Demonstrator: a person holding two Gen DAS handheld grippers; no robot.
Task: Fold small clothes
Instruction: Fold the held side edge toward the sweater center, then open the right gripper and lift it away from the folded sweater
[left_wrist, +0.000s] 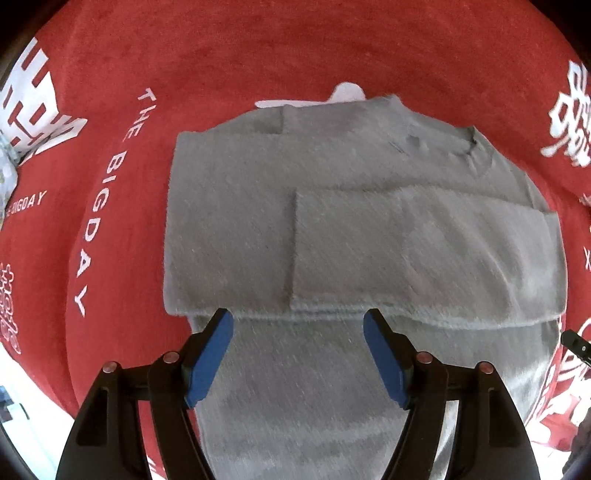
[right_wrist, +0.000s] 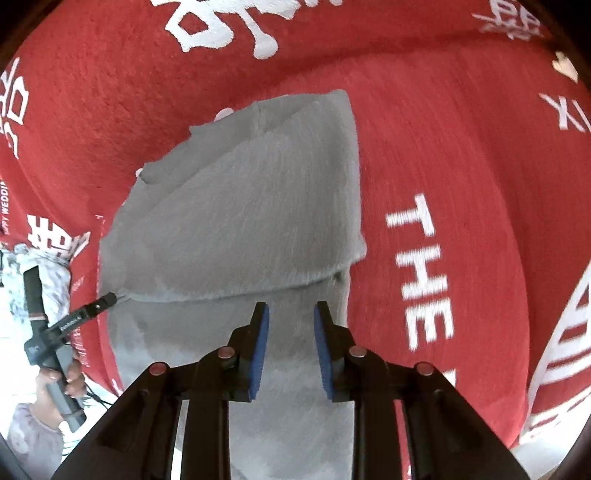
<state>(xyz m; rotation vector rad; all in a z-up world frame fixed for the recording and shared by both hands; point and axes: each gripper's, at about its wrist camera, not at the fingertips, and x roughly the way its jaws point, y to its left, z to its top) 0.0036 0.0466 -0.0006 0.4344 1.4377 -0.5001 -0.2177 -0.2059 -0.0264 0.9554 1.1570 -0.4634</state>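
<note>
Surface: we see a red cloth (left_wrist: 258, 48) with a napped, towel-like pile, printed in white with large characters and the words "THE BIGDAY"; it covers the whole work area and nothing here is a container.
Garment: a small grey garment (left_wrist: 240, 206), soft and fuzzy in texture, lies flat on the red cloth, folded into a rough rectangle with a neckline toward the upper right of the left wrist view.
Folded layer: one grey panel is laid across the middle, its straight edges forming a step over the layer below; an unfolded grey part runs down under both grippers.
Left gripper (left_wrist: 298, 343): we see its jaws standing wide, blue pads apart, above the grey fabric with nothing between them.
Right gripper (right_wrist: 291, 328): its jaws are narrow but not closed; a gap shows between the blue pads, with the garment (right_wrist: 236, 206) lying below and no fabric pinched.
Person: in the right wrist view, a hand (right_wrist: 61, 380) at the left edge grips a black and grey handle.
</note>
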